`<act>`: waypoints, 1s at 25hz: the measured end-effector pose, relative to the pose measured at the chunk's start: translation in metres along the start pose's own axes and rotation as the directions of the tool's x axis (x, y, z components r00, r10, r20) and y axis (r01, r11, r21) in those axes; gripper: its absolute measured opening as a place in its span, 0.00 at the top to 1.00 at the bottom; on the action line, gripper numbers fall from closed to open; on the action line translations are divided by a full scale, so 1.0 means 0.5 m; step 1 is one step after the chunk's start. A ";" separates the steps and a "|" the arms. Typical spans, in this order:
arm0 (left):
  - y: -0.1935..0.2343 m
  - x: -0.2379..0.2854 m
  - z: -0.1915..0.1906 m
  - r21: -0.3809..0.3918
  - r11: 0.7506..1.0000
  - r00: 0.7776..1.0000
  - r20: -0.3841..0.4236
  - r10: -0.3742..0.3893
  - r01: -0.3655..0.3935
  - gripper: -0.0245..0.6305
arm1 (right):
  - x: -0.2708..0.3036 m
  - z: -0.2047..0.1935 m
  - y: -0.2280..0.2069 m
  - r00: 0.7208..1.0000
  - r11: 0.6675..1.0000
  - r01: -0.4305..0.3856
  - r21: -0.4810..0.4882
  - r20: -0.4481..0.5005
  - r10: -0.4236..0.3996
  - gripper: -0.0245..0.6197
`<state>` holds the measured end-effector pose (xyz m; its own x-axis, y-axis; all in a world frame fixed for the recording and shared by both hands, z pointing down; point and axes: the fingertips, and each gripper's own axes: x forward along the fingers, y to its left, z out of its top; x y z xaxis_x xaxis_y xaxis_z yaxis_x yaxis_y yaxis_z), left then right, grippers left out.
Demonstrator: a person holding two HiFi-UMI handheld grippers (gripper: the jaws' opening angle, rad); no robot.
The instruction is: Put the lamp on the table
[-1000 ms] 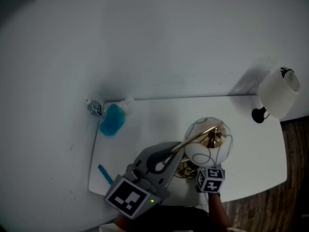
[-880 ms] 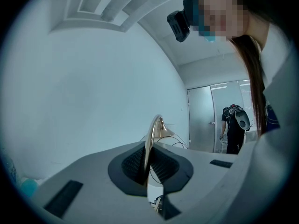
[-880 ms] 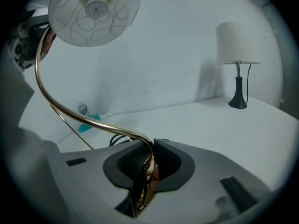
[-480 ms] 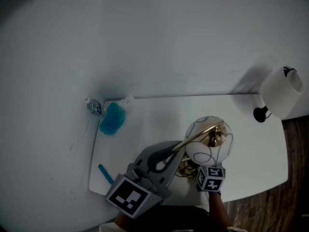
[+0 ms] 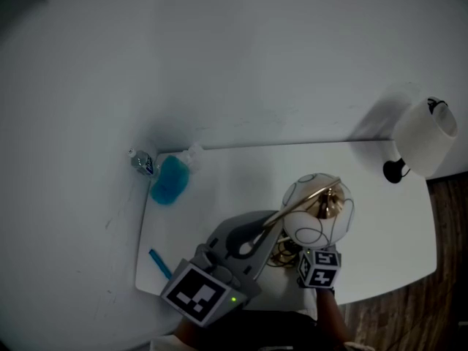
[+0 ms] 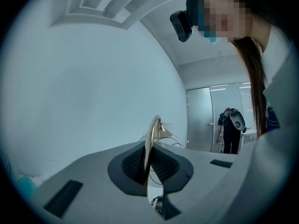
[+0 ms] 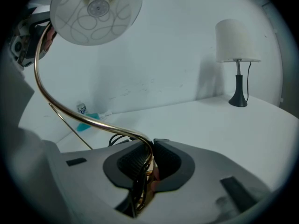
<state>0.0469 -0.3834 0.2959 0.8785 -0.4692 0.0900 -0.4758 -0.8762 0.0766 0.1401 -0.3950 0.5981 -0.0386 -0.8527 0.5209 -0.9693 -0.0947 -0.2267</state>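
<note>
While both grippers grasp it, the lamp point(image 5: 316, 212) hangs over the near part of the white table point(image 5: 234, 174), its globe shade point(image 7: 96, 10) uppermost. The left gripper point(image 6: 148, 164) has its 2 jaws closed on the thin brass stem point(image 6: 152, 139), with the pads pressed to either side of it. The right gripper point(image 7: 150, 164) is likewise clamped on the stem lower down, where the dark cord point(image 7: 135, 190) bunches beside the metal. The base is hidden under the shade in the head view, so it may or may not be touching the tabletop.

I judge the lamp top-heavy. The shade looks like glass and fragile, while the curved stem is stiff, smooth and likely to slip or twist between the pads. The stem is the right place to hold, never the globe, and the lower grip near the base should carry the weight. A 2nd lamp point(image 5: 423, 139) stands at the far right corner, well apart, and a blue bottle point(image 5: 170, 180) lies at the far left.
</note>
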 end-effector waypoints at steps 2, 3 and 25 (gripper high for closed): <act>-0.004 0.001 0.001 0.002 1.000 1.000 0.001 -0.007 0.007 0.95 | -0.001 0.000 0.000 1.000 1.000 0.000 0.000 0.001 0.000 0.89; -0.006 0.002 0.001 0.003 1.000 1.000 0.001 -0.010 0.010 0.95 | -0.001 0.000 0.000 1.000 1.000 0.000 0.001 0.002 0.000 0.89; -0.027 0.007 -0.006 0.031 0.999 0.999 -0.011 -0.035 0.035 0.95 | 0.002 -0.011 -0.002 1.000 1.000 -0.003 0.014 0.004 0.003 0.89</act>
<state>0.0561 -0.3728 0.2981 0.8940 -0.4371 0.0985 -0.4430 -0.8952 0.0487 0.1395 -0.3931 0.6035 -0.0407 -0.8553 0.5165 -0.9658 -0.0989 -0.2398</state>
